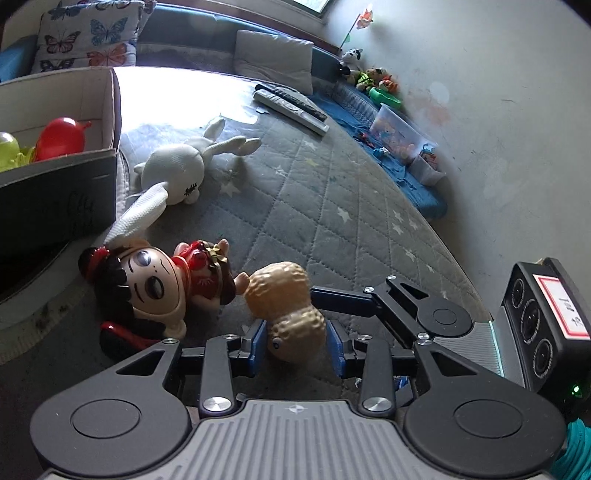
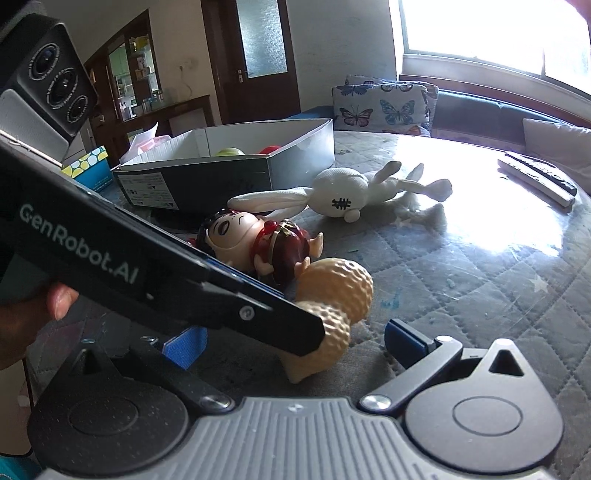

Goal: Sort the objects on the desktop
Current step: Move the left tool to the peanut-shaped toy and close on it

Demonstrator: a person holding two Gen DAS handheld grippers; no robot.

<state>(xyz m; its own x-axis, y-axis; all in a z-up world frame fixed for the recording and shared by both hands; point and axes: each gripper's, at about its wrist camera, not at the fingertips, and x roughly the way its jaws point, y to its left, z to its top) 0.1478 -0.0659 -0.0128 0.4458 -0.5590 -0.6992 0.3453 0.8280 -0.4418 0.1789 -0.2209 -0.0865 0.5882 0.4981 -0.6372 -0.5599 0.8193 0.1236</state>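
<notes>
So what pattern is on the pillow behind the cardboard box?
Colourful butterflies, red, blue and dark, on a white pillow. It shows best in the left wrist view.

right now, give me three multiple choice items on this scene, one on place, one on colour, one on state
1. Where is the red balloon?
A. inside the cardboard box
B. on the quilt
C. under the rabbit

2. What colour is the plush rabbit?
A. brown
B. white
C. blue

3. What is the left gripper doing?
A. open, clear of everything
B. shut on the doll
C. shut on the peanut toy

Key: A, the balloon sits between the box walls; B, its body and ears are white; C, blue pads press both sides of the peanut.
</notes>
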